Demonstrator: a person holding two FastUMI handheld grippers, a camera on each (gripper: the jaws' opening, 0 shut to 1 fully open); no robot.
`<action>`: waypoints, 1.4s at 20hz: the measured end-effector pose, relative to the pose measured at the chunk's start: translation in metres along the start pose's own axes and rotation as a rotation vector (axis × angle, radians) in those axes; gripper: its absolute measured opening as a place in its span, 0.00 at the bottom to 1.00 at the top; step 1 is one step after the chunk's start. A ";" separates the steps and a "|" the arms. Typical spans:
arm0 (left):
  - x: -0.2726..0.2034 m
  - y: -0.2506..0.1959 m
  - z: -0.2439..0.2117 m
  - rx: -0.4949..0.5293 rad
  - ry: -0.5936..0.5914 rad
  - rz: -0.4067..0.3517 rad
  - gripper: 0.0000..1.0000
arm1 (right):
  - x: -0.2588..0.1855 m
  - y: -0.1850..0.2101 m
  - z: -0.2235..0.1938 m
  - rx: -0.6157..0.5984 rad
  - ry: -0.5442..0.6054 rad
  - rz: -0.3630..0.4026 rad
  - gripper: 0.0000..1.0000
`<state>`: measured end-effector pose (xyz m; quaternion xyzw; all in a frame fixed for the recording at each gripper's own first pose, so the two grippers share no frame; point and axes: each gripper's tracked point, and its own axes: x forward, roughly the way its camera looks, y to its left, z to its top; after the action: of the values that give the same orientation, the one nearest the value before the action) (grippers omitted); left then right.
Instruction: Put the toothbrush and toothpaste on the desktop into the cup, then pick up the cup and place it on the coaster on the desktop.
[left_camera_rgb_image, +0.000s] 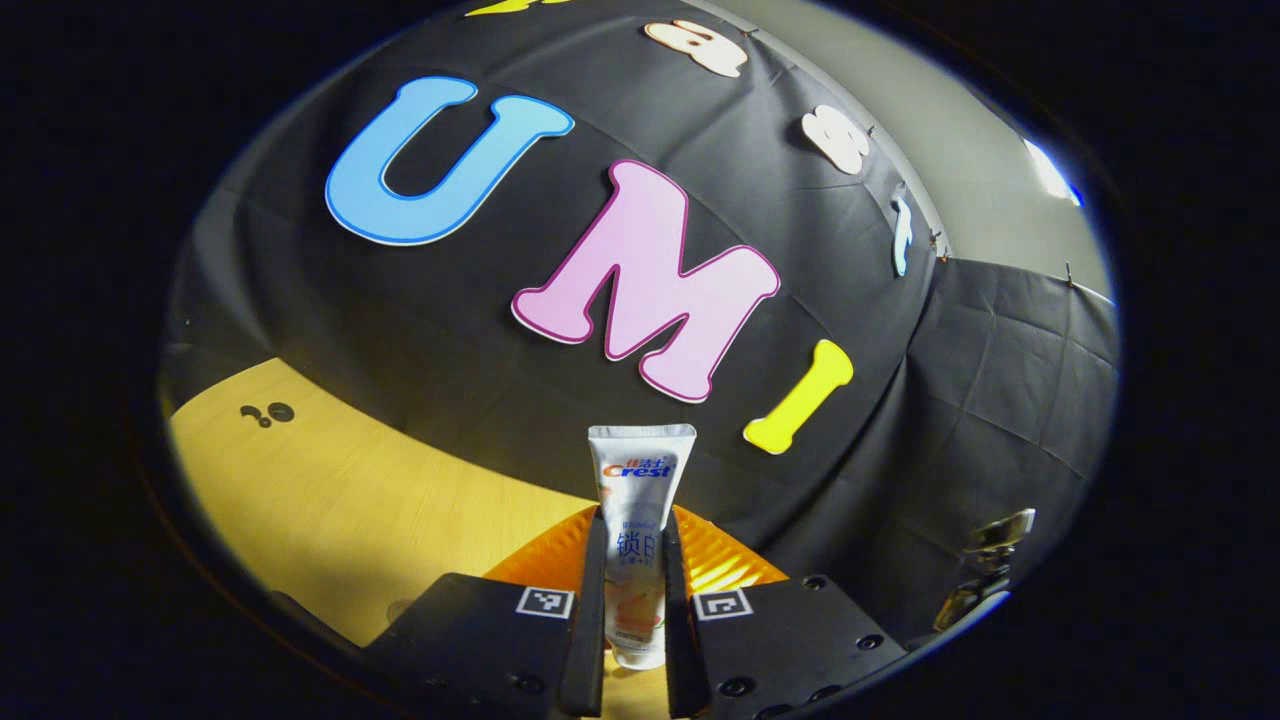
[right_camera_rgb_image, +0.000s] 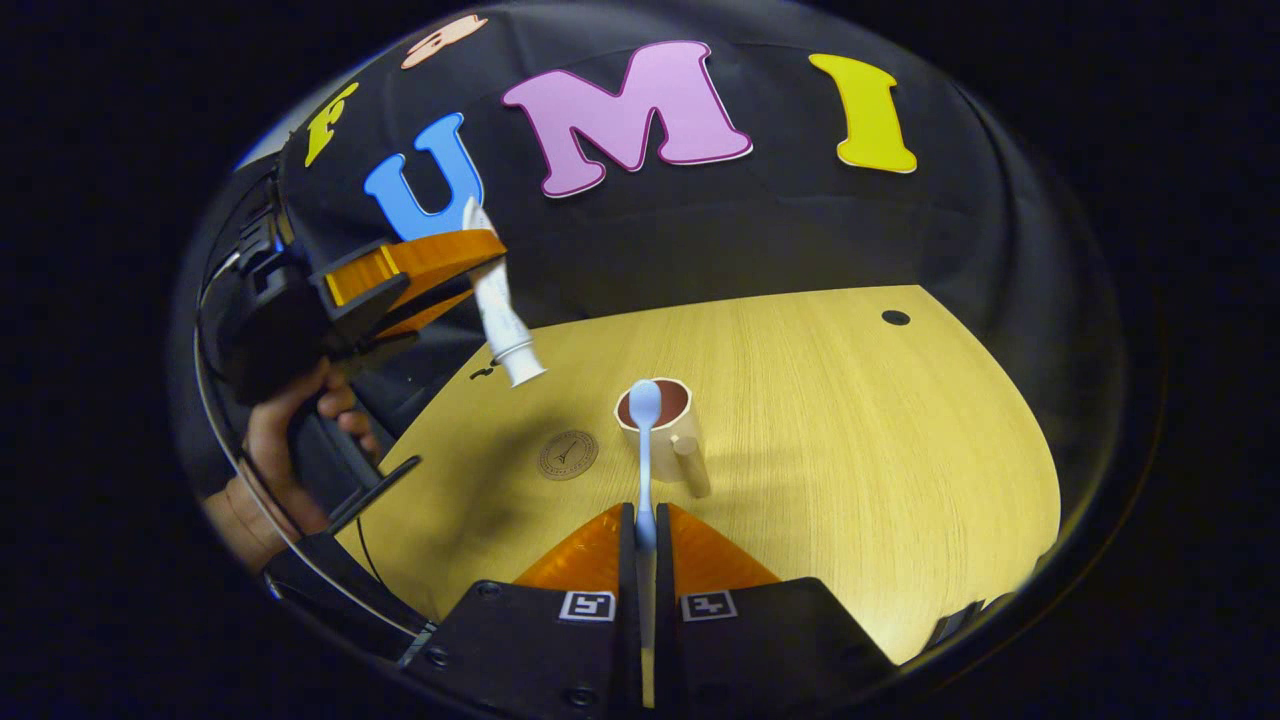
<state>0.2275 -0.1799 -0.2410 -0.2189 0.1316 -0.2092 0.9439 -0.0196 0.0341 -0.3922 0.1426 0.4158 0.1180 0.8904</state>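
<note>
I have both things lifted off the desktop (right_camera_rgb_image: 850, 420) and neither is in the cup (right_camera_rgb_image: 662, 415) yet. My right gripper (right_camera_rgb_image: 646, 535) is clamped on the toothbrush (right_camera_rgb_image: 645, 450): both fingers press the handle, and the head reaches forward so that, in the right gripper view, it lies over the cup's dark mouth. My left gripper (left_camera_rgb_image: 634, 590) is clamped on the toothpaste (left_camera_rgb_image: 637, 530), the tube standing up between the fingers in the left gripper view, crimped end on top. From the right gripper view I see that same left gripper, held by a hand (right_camera_rgb_image: 285, 450), up and to the left of the cup, with the tube's cap end hanging down and tilted, well apart from the rim.

The cup stands upright near the middle of the desktop, its handle turned toward me, and the round coaster (right_camera_rgb_image: 568, 455) lies just beside it on the left, not touching.

The step in hand looks like the toothbrush drop, I judge. To do it well I should bring the head squarely above the opening, tip the handle steeper, lower it inside before letting go — a release from too high could knock the light cup over. Then the tube goes cap first, coming in from the left without brushing the toothbrush or the rim
</note>
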 end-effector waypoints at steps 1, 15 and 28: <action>0.012 -0.002 -0.005 0.008 -0.009 -0.009 0.29 | -0.005 -0.003 0.003 0.010 -0.006 0.001 0.09; 0.080 0.041 -0.133 0.050 0.178 0.078 0.31 | -0.024 -0.052 0.014 0.055 -0.019 -0.014 0.09; 0.072 0.037 -0.164 0.020 0.255 0.063 0.60 | -0.023 -0.050 0.020 0.095 -0.044 -0.006 0.09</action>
<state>0.2475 -0.2416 -0.4125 -0.1771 0.2554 -0.2066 0.9277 -0.0140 -0.0236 -0.3809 0.1861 0.4016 0.0924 0.8919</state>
